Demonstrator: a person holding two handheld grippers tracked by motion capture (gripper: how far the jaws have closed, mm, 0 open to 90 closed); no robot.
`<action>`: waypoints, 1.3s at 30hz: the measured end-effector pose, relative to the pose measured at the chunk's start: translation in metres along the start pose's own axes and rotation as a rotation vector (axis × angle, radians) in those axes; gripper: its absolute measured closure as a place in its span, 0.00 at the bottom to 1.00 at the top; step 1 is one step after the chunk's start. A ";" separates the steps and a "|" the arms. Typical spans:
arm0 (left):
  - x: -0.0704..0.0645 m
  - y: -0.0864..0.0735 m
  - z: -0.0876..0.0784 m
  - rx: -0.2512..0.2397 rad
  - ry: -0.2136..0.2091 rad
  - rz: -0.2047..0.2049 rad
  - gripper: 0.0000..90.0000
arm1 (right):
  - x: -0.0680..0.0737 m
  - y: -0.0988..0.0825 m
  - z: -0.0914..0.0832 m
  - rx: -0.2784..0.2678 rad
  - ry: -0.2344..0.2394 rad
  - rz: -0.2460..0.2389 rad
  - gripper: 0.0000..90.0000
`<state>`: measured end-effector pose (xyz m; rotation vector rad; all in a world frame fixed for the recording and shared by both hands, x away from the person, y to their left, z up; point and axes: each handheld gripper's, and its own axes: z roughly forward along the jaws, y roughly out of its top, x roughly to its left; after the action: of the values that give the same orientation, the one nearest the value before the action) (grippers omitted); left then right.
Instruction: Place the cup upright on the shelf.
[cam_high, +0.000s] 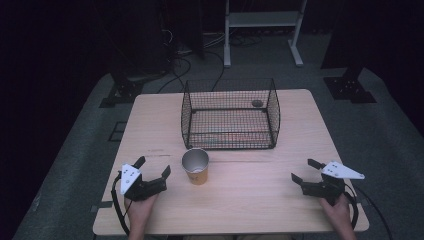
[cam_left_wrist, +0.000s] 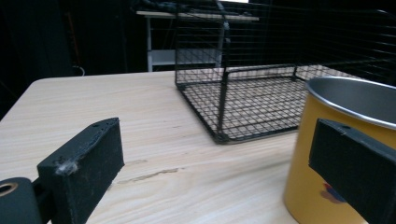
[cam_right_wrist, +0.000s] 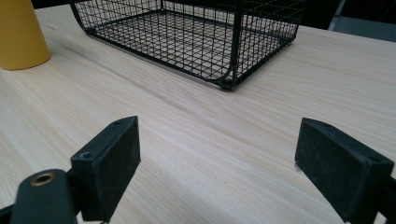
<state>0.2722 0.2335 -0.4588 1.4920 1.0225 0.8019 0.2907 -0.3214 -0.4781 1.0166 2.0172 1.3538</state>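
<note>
Yellow on the outside and bare metal within, the cup (cam_high: 195, 167) stands upright on the pale wooden table (cam_high: 250, 200), and serves as the landmark for everything else; nearest the person's edge, the left tongs (cam_high: 153, 168) sit just to the left of the cup, held in the left hand (cam_high: 141, 204), their black jaws spread wide and gripping nothing; in the high view the inner jaw lies close beside the cup's wall with a sliver of table between them; in the left gripper view the cup (cam_left_wrist: 336, 140) rises at the right behind that jaw, its steel rim catching the light, and whether the pad touches the wall I cannot tell from there; the other jaw stands well to the left over bare wood; the right tongs (cam_high: 307, 170) lie well to the right of the cup, at about the same depth, held in the right hand (cam_high: 340, 212); their jaws also stand open with only wood grain between them, as the right gripper view makes plain; there the cup (cam_right_wrist: 21, 32) shows at the far left; just behind the cup, a little to its right, sits the black wire basket (cam_high: 230, 112), open at the top, its front edge near the cup but apart from it; beyond the table lies grey floor (cam_high: 390, 135).
</note>
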 end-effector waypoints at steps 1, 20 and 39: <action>-0.003 0.000 0.000 0.000 -0.005 0.007 0.03 | 0.000 0.000 0.000 0.001 0.000 0.000 0.15; -0.034 -0.002 -0.003 -0.019 -0.121 0.046 0.01 | -0.001 0.000 -0.001 -0.003 0.006 0.013 0.15; -0.057 -0.004 0.012 0.005 -0.248 0.071 0.00 | -0.001 0.000 0.000 -0.003 0.012 0.009 0.15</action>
<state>0.2596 0.1763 -0.4623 1.5950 0.7907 0.6451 0.2914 -0.3226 -0.4781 1.0199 2.0214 1.3703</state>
